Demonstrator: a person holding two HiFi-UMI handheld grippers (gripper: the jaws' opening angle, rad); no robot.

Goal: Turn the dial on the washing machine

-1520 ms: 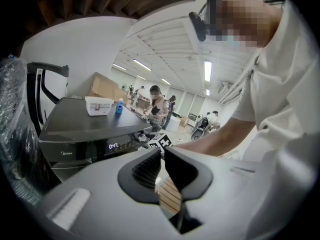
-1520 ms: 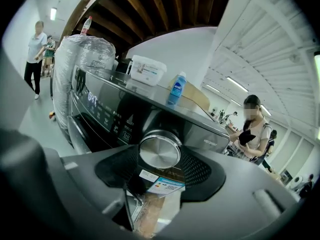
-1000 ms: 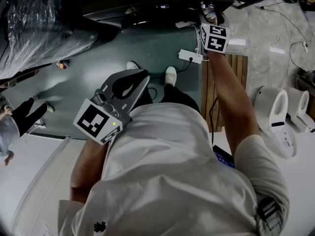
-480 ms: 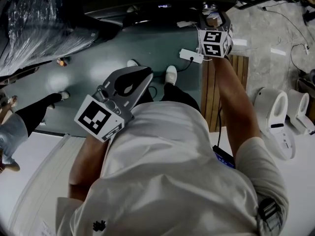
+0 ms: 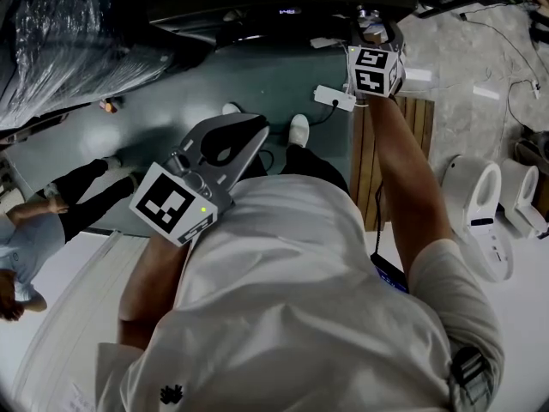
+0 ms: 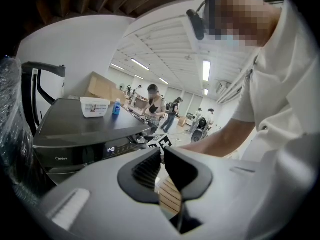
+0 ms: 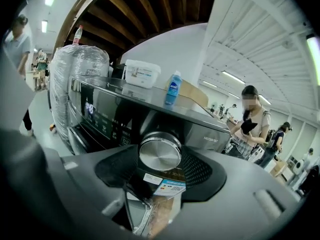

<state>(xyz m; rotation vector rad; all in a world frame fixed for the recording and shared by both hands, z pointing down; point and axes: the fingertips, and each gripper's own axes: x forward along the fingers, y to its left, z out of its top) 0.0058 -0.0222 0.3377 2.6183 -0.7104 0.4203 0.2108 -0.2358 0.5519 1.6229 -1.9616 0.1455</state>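
Jaws of the right gripper (image 7: 161, 160) clamp the silver dial (image 7: 160, 150) of the washing machine (image 7: 112, 111). The left gripper (image 6: 162, 160) is nearly closed and empty.

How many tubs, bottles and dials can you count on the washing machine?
White plastic tub: 1
Blue bottle: 1
Silver dial: 1
Total: 3
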